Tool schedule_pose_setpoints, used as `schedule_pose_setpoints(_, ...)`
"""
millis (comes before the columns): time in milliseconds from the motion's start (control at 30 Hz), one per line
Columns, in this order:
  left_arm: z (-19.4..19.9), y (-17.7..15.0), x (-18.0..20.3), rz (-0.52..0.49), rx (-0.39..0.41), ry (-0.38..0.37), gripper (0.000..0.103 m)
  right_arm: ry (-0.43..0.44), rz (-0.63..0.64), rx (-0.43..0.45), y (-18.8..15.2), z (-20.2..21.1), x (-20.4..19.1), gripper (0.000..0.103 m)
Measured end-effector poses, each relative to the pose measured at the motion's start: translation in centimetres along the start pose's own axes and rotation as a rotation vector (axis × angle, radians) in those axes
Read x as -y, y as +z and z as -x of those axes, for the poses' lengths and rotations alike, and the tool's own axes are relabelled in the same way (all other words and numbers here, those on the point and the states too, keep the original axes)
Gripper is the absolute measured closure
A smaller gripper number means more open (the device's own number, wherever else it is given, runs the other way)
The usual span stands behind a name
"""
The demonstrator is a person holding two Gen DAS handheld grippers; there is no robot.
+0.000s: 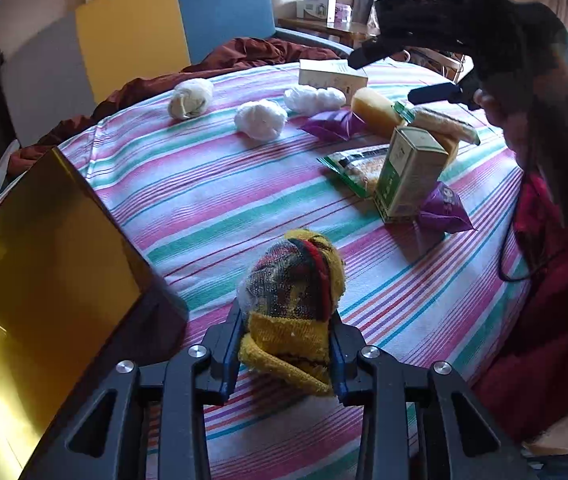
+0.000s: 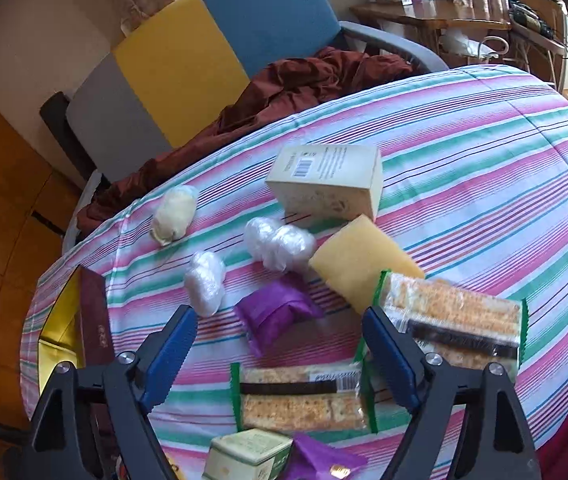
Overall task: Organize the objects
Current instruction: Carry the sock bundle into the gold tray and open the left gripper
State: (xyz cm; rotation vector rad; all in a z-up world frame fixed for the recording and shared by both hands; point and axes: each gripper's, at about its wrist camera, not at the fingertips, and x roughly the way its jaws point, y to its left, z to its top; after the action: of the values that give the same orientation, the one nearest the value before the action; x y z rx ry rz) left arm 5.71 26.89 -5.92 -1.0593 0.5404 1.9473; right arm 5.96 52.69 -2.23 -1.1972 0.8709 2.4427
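Left claw (image 1: pixel 288 354): clamped on a rolled sock bundle (image 1: pixel 293 304), one blue pad on each side of its lower half, above the striped cloth (image 1: pixel 212 184).
Sock bundle: yellow knit with red, dark and green stripes, its top wrapped in clear film; seen only in the left wrist view.
Gold box (image 1: pixel 40 280): open, shiny yellow inside, just left of the left claw; the right wrist view shows its dark red outer wall (image 2: pixel 96 320) at the desk's left edge.
Right claw (image 2: pixel 280 354): wide apart, holding nothing, hanging over a cracker packet (image 2: pixel 301 398) that lies between the two pads without touching either.
Green tin (image 2: pixel 248 458): nearest the right wrist camera, beside a purple wrapper (image 2: pixel 319 462); the left wrist view shows it upright (image 1: pixel 409 172).
Second cracker packet (image 2: pixel 453 320): just beyond the right pad, resting partly on a yellow sponge (image 2: pixel 359 260).
Purple pouch (image 2: pixel 276 314): in the middle of the cloth.
White wrapped bundles: two (image 2: pixel 205 282) (image 2: pixel 280 242) near the pouch, a cream one (image 2: pixel 174 214) farther left.
Pale carton (image 2: pixel 327 180): lying on its side beyond the sponge.
Right claw from the left view (image 1: pixel 403 74): dark, raised above the far items.
Chair (image 2: pixel 220 52): blue, yellow and grey, behind the desk.
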Motion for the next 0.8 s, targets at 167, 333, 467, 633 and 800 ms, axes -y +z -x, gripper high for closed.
schedule_pose_setpoints(167,1.3,-0.8,-0.9,0.017,0.023,-0.004,0.067,0.011,0.114,-0.117,-3.1,1.0,-2.6,0.016)
schedule_pose_setpoints(333,3.0,-1.7,-1.5,0.031,0.062,-0.017,0.067,0.150,0.122,-0.230,-5.8,0.6,-4.5,0.016)
schedule_pose_setpoints(467,4.8,-2.2,-1.7,0.024,0.102,-0.007,0.067,0.257,0.120,-0.250,-6.4,0.3,-7.0,0.016)
schedule_pose_setpoints(633,6.9,-3.1,-3.2,0.065,0.145,0.008,0.066,0.138,0.198,-0.222,-6.8,0.4,-8.8,0.016)
schedule_pose_setpoints(800,8.5,-4.0,-5.0,0.143,0.183,0.011,0.066,-0.055,0.282,-0.221,-8.1,-0.9,-8.8,0.016)
